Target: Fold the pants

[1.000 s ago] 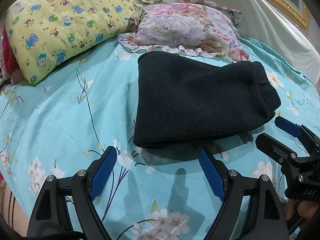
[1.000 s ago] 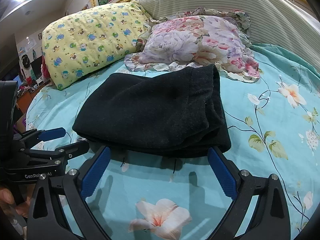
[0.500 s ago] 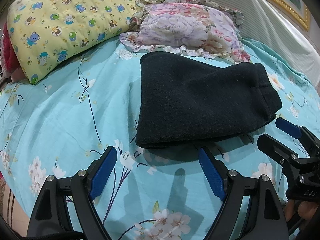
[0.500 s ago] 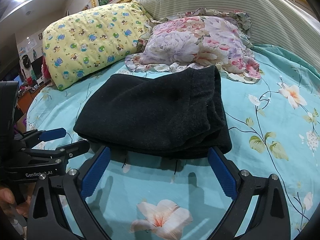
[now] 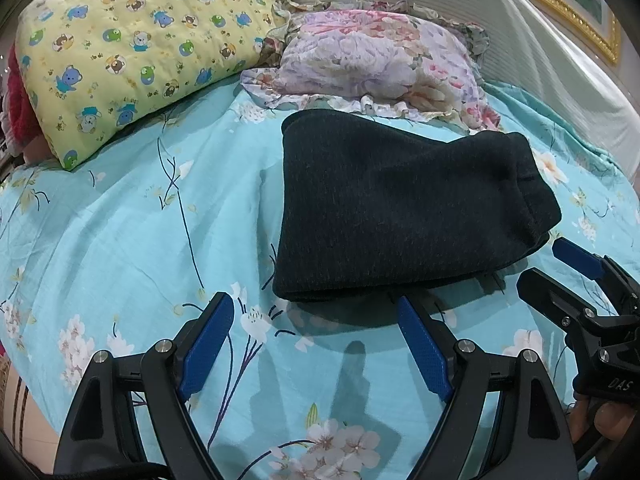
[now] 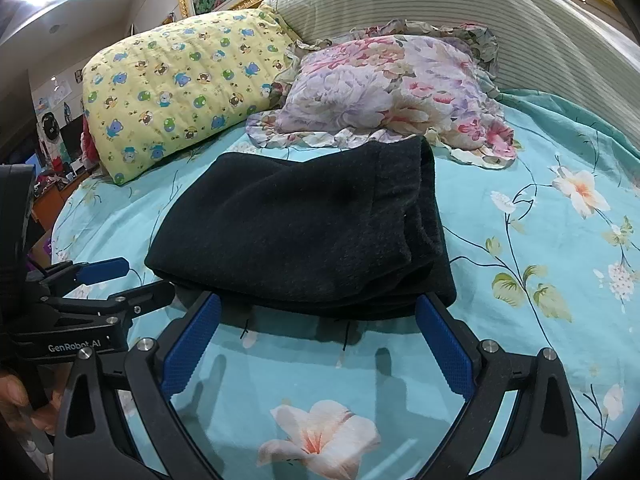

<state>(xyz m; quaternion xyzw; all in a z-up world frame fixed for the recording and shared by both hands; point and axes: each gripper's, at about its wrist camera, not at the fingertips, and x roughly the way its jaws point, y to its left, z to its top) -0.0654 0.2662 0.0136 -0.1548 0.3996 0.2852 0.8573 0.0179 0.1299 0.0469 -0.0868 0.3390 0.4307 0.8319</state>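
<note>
Presently catalogued, one bed scene, two wrist views.

Item 1: dark charcoal knitted pants (image 5: 400,208), folded into a thick rectangular bundle, lying flat on the turquoise floral bedsheet (image 5: 120,248) near the middle of the bed. Layered edges stacked at the bundle's right side in the right wrist view (image 6: 312,232). Far edge lies just beside the ruffled trim of item 4.

Item 2: left gripper (image 5: 312,336), black frame with blue ribbed pads, jaws spread wide, nothing between them. Positioned over the sheet just short of the bundle's near edge, towards its left corner. Seen side-on at the left of the right wrist view (image 6: 120,280), likewise parted.

Item 3: right gripper (image 6: 320,340), same make, jaws spread wide and empty, tips close to the bundle's near edge; contact cannot be told. Seen at the right edge of the left wrist view (image 5: 560,272).

Item 4: pink-and-lilac floral pillow with ruffled border (image 5: 380,64), beyond the pants.

Item 5: yellow quilted pillow with cartoon bear print (image 5: 132,48), left of item 4.

Item 6: pale striped padded headboard (image 6: 440,4), behind both pillows.
</note>
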